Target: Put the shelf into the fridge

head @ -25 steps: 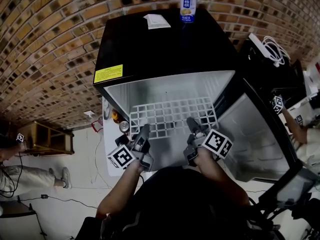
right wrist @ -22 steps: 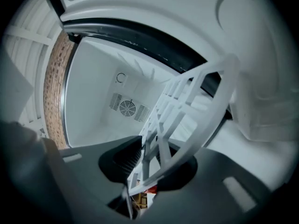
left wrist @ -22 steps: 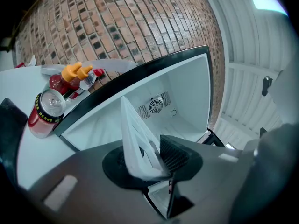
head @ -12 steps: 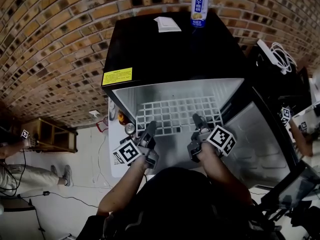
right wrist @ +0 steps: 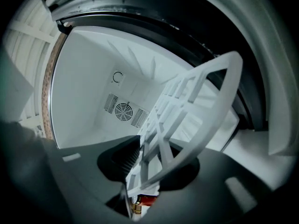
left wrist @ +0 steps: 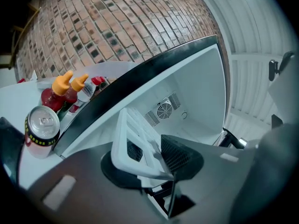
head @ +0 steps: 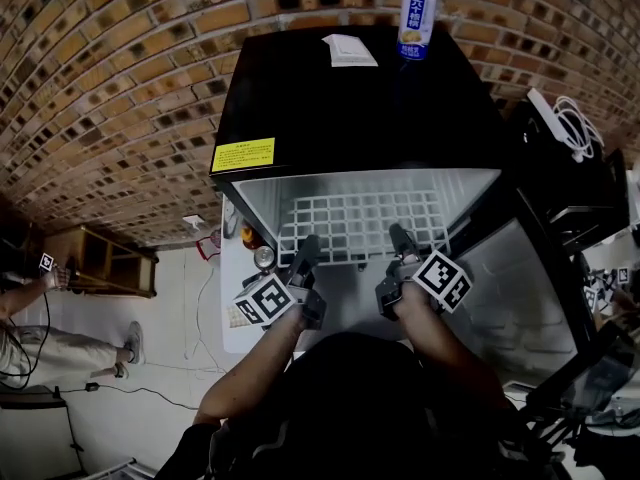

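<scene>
The white grid shelf (head: 360, 223) lies level inside the open black fridge (head: 360, 98), with its front rim toward me. My left gripper (head: 308, 250) is at the rim's left part and my right gripper (head: 400, 240) at its right part. In the left gripper view the shelf rim (left wrist: 135, 134) runs between the jaws of the left gripper (left wrist: 149, 157). In the right gripper view the shelf (right wrist: 196, 101) crosses the jaws of the right gripper (right wrist: 149, 164). Both pairs of jaws are opening, and a ribbed pad face shows beside the rim in each view.
A drink can (head: 416, 13) and a paper slip (head: 349, 50) sit on the fridge top. The open door at the left holds a can (left wrist: 42, 129) and orange-capped bottles (left wrist: 60, 90). A black unit with a white cable (head: 565, 128) stands at the right. A person (head: 40, 308) sits far left.
Both grippers have moved forward with the shelf, which now sits deeper in the fridge. The head view has shifted a little.
</scene>
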A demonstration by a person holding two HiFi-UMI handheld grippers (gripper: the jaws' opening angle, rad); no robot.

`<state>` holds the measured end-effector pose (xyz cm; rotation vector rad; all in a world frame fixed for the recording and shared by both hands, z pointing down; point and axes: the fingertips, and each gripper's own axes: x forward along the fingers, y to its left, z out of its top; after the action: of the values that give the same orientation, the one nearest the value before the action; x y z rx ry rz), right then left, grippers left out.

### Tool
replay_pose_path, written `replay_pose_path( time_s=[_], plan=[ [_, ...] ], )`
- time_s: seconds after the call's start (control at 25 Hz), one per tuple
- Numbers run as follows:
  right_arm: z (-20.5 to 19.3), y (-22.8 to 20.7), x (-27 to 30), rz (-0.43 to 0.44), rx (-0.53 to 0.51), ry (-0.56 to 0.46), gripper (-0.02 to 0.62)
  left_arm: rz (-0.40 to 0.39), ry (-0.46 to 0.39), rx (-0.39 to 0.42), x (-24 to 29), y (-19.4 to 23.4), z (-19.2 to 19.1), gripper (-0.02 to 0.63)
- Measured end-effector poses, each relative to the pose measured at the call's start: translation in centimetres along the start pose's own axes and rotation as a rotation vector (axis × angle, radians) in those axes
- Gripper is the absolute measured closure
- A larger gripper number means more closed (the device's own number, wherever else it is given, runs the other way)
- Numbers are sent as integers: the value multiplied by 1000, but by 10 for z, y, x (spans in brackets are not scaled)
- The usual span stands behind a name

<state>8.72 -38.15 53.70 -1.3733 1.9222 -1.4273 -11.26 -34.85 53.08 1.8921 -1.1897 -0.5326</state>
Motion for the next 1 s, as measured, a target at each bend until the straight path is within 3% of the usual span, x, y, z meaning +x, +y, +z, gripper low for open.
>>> replay_pose_path(
  time_s=[0.24,0.68,1.0],
  plan=[
    [4,-1,9,-4,-24,-10,459,78,-36,61,5,3,8,488],
    [8,-2,21,-23,-35,-20,445,190,-19,-48,10,1,-1,489],
    [18,-2,42,-20,-38,-21,445,211,-63,-24,32,5,5,495]
  ],
)
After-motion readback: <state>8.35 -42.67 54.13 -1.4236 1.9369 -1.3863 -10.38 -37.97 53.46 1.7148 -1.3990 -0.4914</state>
